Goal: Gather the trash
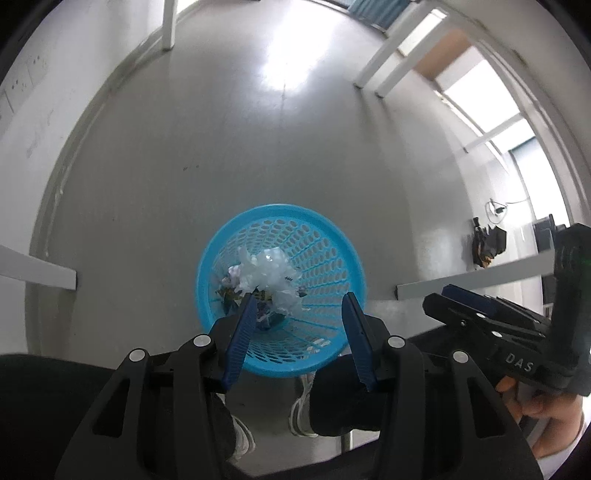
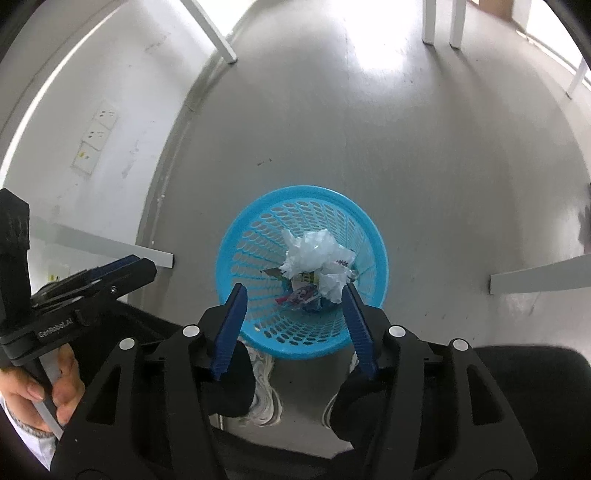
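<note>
Blue basket [image 1: 280,221] on floor, holding crumpled white plastic [image 1: 271,273] and wrappers.
We hold left tool [image 1: 299,306] and right tool [image 2: 293,295] wide, both empty, above it.

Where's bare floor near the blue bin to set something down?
Bare grey floor runs beyond the blue perforated plastic bin, out to the white table legs. Crowded: crumpled white plastic inside the bin, and shoes on its near side.

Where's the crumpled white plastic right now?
The crumpled white plastic lies inside the blue basket on the floor, atop colourful wrappers, directly below both open grippers, centred in both wrist views.
</note>
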Demonstrator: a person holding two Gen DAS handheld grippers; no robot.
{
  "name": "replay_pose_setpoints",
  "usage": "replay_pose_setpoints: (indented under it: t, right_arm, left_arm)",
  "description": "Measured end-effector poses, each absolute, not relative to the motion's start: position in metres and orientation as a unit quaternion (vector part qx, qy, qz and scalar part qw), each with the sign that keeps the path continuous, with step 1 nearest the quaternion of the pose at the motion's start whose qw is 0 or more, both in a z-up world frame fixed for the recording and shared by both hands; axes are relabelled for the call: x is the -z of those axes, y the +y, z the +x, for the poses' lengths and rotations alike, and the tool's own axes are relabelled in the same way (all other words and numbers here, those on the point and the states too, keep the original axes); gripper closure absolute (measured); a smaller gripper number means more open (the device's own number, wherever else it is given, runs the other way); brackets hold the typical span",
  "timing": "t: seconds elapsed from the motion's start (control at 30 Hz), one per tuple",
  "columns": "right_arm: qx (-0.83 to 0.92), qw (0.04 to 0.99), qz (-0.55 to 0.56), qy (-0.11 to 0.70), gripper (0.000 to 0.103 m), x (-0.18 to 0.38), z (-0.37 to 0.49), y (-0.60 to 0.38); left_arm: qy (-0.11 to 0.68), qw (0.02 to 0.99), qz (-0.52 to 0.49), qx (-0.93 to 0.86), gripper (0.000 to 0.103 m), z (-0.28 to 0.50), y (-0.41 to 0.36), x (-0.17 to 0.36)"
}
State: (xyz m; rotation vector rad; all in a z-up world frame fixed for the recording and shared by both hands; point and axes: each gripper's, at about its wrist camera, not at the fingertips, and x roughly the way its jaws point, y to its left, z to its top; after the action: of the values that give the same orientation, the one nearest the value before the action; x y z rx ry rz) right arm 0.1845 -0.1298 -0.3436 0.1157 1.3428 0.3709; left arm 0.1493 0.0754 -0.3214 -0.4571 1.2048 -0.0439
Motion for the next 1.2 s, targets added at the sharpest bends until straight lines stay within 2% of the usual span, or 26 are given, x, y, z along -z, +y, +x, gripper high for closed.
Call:
replay_pose_setpoints:
  t: [0.23,0.5,0.63,0.7,0.83,0.97,1.03,1.2]
  right_arm:
    - [-0.194,0.794,0.044,0.575,0.041,0.298,0.139,-0.139]
    - [-0.206,0.834,0.041,0.51,0.027,0.243,0.093,-0.15]
    - [-0.201,0.827,0.026,0.525,0.024,0.255,0.094,-0.147]
    - [-0.2,0.823,0.018,0.531,0.024,0.257,0.101,-0.146]
    - [-0.188,0.814,0.033,0.549,0.024,0.268,0.112,-0.152]
    - [-0.183,0.802,0.036,0.567,0.016,0.282,0.12,-0.148]
    - [-0.184,0.801,0.025,0.569,0.009,0.284,0.122,-0.143]
    - [-0.19,0.789,0.047,0.583,0.009,0.292,0.123,-0.147]
  left_arm:
    - [0.532,0.824,-0.193,0.037,0.048,0.114,0.06,0.282]
    - [0.492,0.847,-0.194,0.044,0.034,0.078,0.056,0.243]
    - [0.492,0.848,-0.196,0.036,0.032,0.075,0.06,0.243]
    - [0.487,0.852,-0.189,0.03,0.023,0.076,0.061,0.244]
    - [0.504,0.841,-0.194,0.031,0.021,0.083,0.064,0.259]
    - [0.519,0.835,-0.178,0.033,0.007,0.092,0.059,0.27]
    - [0.522,0.837,-0.157,0.031,0.006,0.096,0.057,0.274]
    - [0.555,0.807,-0.198,0.026,0.006,0.104,0.067,0.295]
